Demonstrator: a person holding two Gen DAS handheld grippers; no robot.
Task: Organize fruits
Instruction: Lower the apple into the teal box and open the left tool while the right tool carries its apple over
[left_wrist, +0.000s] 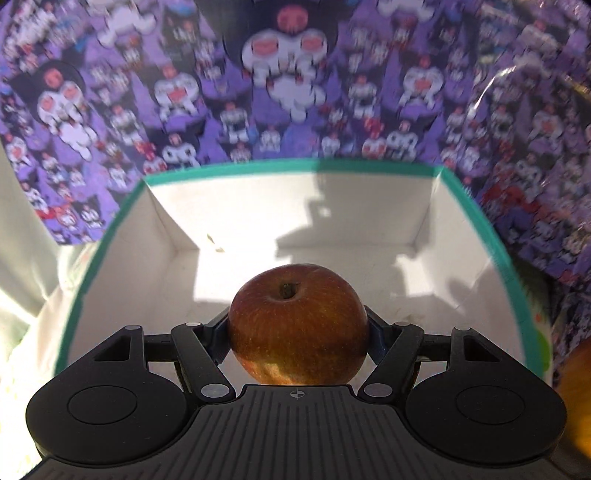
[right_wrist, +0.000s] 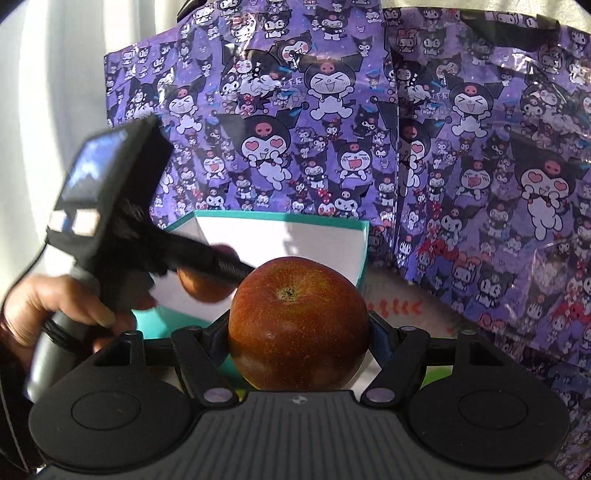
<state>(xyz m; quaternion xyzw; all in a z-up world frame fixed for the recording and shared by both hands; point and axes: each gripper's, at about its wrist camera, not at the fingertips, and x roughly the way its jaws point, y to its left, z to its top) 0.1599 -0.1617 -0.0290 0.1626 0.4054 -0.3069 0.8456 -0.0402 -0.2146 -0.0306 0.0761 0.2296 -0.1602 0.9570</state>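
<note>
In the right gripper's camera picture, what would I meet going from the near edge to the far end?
Right gripper clamped on a red apple → teal-edged white box → purple cartoon-print bags.

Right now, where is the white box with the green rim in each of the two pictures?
Left wrist view: the white box fills the middle, open, right behind the apple held by the left gripper.
Right wrist view: the box sits centre-left, behind the right gripper's apple.
Shared landmark: the purple cartoon bag behind the box.
</note>
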